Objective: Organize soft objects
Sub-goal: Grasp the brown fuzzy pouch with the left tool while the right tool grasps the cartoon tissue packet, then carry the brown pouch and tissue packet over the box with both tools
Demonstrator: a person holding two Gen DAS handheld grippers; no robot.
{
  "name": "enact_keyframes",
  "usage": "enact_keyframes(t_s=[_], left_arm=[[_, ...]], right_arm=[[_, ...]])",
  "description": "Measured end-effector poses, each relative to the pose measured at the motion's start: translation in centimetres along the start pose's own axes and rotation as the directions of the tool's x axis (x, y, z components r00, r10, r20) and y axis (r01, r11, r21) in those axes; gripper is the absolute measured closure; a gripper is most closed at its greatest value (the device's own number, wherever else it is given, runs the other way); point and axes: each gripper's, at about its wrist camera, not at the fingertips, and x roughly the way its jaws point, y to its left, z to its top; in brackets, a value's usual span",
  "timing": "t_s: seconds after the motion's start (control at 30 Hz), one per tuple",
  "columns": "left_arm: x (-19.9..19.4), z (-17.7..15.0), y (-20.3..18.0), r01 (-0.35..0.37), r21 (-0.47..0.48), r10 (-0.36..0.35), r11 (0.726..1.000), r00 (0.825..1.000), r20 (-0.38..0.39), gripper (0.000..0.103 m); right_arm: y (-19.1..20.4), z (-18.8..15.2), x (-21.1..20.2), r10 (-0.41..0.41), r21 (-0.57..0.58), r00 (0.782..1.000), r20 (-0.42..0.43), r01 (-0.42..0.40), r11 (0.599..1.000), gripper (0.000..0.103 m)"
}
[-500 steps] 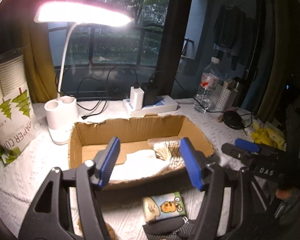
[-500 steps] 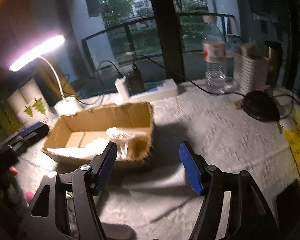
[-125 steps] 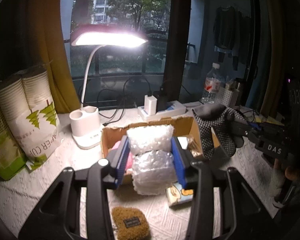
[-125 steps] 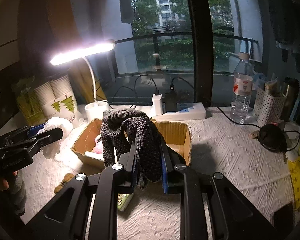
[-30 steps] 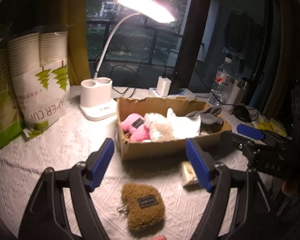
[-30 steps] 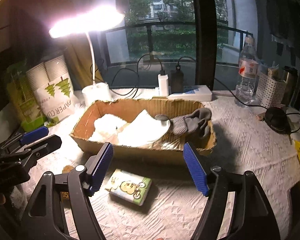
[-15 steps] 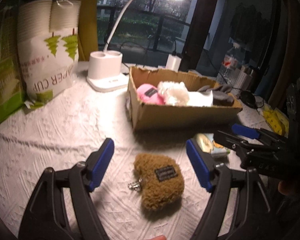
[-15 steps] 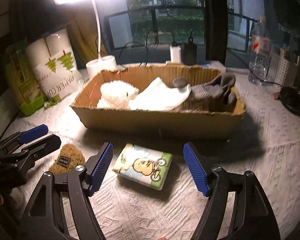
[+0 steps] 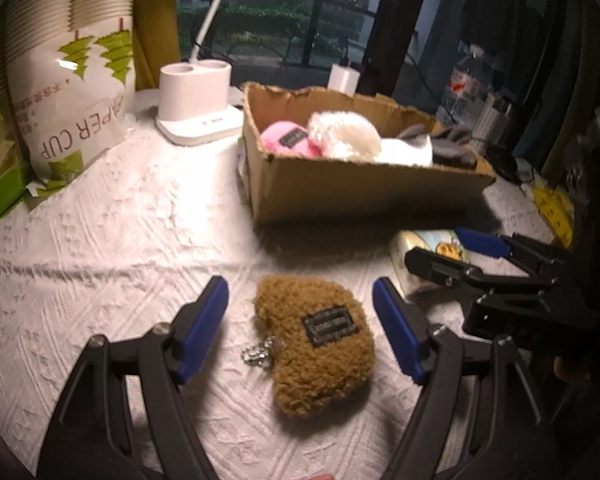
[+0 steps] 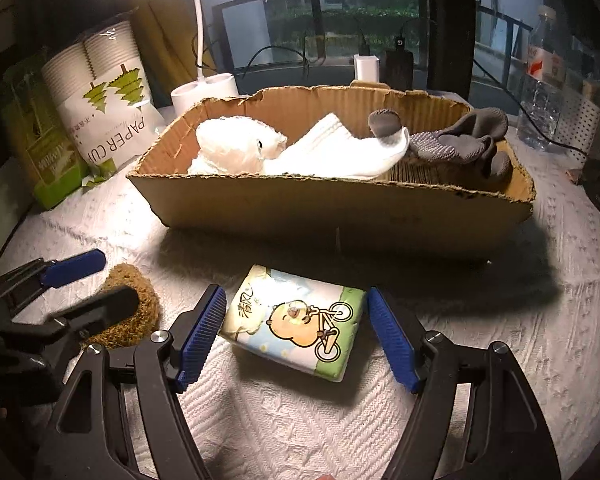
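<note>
A brown fuzzy pouch [image 9: 318, 340] with a dark label and a metal clasp lies on the white cloth between the fingers of my open left gripper [image 9: 300, 316]; it also shows in the right wrist view [image 10: 134, 308]. A cartoon tissue pack [image 10: 296, 326] lies between the fingers of my open right gripper [image 10: 296, 328], and shows in the left wrist view [image 9: 428, 248]. The cardboard box [image 10: 340, 208] behind holds a pink pouch [image 9: 286, 142], a white fluffy thing [image 10: 236, 144], a white cloth [image 10: 340, 152] and grey gloves [image 10: 464, 140].
A bag of paper cups [image 9: 72, 80] and a green pack [image 10: 40, 132] stand at the left. A white lamp base [image 9: 196, 100] is behind the box. A water bottle [image 10: 540, 92], chargers [image 10: 380, 68] and cables are at the back right.
Both grippers have dropped lower and closer to the table. The left one now straddles the brown pouch and the right one straddles the tissue pack. Both stay open.
</note>
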Motion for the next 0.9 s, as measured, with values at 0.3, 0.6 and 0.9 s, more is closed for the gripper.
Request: enact_keyframes(t_s=[0.3, 0.6, 0.9], left_arm=[[1.1, -0.2, -0.8, -0.038, 0.043, 0.040, 0.998, 0.998, -0.051, 0.028], [0.9, -0.4, -1.4, -0.037, 0.071, 0.040, 0.997, 0.998, -0.046, 0.050], [-0.7, -0.6, -1.9, -0.017, 0.060, 0.017, 0.998, 1.000, 0.001, 0.051]], right_arm=[[0.0, -0.1, 0.5, 0.023, 0.003, 0.999, -0.029, -0.023, 1.000, 0.027], [-0.2, -0.5, -0.6, 0.045, 0.001, 0.999, -0.014, -0.045, 0.999, 0.029], [-1.0, -0.8, -2.4, 0.053, 0.010, 0.998, 0.023, -0.054, 0.999, 0.029]])
